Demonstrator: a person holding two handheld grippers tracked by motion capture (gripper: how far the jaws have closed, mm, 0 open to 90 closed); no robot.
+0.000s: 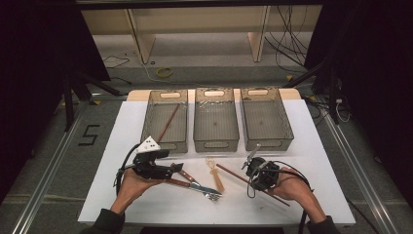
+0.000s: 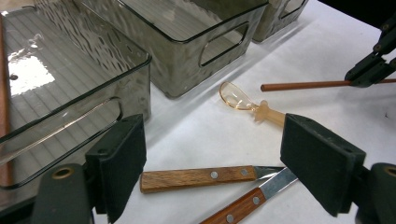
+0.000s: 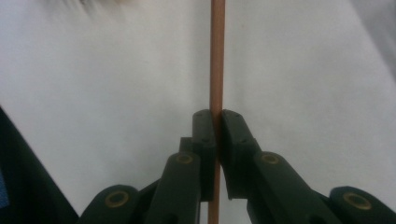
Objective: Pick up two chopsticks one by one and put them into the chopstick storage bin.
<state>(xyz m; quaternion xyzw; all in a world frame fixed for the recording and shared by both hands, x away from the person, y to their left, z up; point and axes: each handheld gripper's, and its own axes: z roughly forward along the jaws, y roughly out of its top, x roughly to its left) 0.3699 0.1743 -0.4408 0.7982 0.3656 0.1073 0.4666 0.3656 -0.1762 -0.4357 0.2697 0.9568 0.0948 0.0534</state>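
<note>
Right gripper (image 3: pixel 217 122) clamped tight on the chopstick (image 3: pixel 217 56), lower right of the high view, just off the mat. Light, stiff, slick and thin, so probably prone to swivelling; better pinched mid-shaft. Left gripper (image 2: pixel 212 163) wide open over the knives (image 2: pixel 198 178).

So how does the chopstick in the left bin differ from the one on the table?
The brown wooden chopstick in the left grey plastic bin lies untouched, leaning up the bin; the brown wooden chopstick on the white table is clamped in the right claw, out of any bin. Both look alike in colour and thinness.
</note>
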